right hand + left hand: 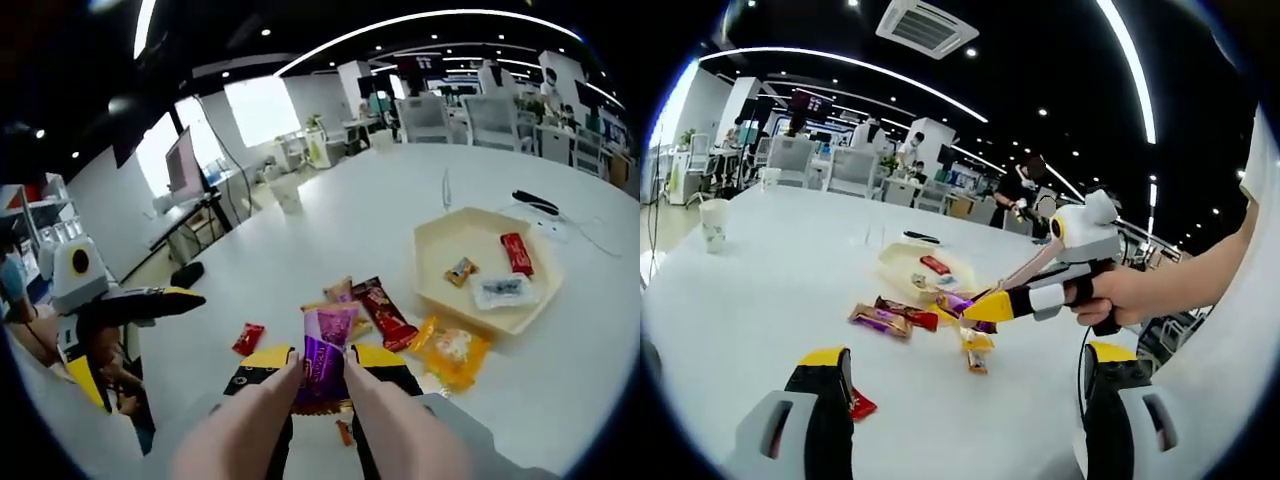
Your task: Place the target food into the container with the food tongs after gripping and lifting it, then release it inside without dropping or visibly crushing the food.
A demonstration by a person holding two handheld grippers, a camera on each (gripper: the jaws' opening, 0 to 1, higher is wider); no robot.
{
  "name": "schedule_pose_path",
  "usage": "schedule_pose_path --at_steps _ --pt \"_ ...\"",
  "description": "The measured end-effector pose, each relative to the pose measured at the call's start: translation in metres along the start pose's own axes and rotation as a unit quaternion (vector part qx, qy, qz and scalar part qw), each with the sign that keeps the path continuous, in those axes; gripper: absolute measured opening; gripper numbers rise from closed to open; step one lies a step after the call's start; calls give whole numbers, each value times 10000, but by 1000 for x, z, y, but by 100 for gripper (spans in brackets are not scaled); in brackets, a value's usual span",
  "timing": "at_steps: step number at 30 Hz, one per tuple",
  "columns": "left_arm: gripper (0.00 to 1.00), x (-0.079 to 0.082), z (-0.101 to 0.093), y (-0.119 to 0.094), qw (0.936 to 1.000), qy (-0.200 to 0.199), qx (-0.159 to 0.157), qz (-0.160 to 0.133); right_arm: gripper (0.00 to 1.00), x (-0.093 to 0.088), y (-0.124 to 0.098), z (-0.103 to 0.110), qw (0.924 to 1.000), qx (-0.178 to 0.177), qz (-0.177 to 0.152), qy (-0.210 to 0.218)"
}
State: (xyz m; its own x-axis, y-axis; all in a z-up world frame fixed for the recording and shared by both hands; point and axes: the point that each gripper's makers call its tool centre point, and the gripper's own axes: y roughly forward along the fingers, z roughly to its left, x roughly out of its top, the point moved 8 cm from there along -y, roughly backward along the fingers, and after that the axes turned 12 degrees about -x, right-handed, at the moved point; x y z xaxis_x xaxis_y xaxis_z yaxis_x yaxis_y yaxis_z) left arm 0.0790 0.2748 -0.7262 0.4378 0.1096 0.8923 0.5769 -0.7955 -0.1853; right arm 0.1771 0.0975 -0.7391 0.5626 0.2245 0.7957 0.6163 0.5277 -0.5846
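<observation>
Flesh-coloured food tongs [275,420] rise from the bottom of the right gripper view. My right gripper [322,368] is shut on them, squeezing both arms. The tong tips pinch a purple snack packet [327,355] over the pile of wrapped snacks. A cream hexagonal tray [440,285] lies to the right, holding a red packet [517,252], a small gold sweet and a white packet. In the left gripper view a hand holds the right gripper [992,305] over the pile, near the tray [902,262]. My left gripper [965,385] stands open low over the table.
On the white table lie a brown-red packet [383,310], a yellow-orange packet [452,350] and a small red packet [248,338]. A paper cup [713,222] stands far left. A black cable [535,203] lies beyond the tray. Chairs and people are at the back.
</observation>
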Motion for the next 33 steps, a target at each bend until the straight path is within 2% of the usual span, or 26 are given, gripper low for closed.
schedule_pose_path --at_steps 6,11,18,26,33 --pt "97 3 0 -1 10000 67 48 -16 21 7 -3 3 9999 89 -72 -14" --pt "97 12 -2 0 9997 122 138 -178 21 7 -6 5 9997 188 -43 -156" --pt "98 12 -2 0 9994 129 212 -232 21 13 -9 -1 9995 213 -20 -230" --pt "98 15 -1 -1 9993 140 239 -240 21 25 -15 -4 9995 204 -185 -141" --pt "98 18 -2 5 9993 141 201 -275 21 24 -14 -6 9997 190 -159 -32"
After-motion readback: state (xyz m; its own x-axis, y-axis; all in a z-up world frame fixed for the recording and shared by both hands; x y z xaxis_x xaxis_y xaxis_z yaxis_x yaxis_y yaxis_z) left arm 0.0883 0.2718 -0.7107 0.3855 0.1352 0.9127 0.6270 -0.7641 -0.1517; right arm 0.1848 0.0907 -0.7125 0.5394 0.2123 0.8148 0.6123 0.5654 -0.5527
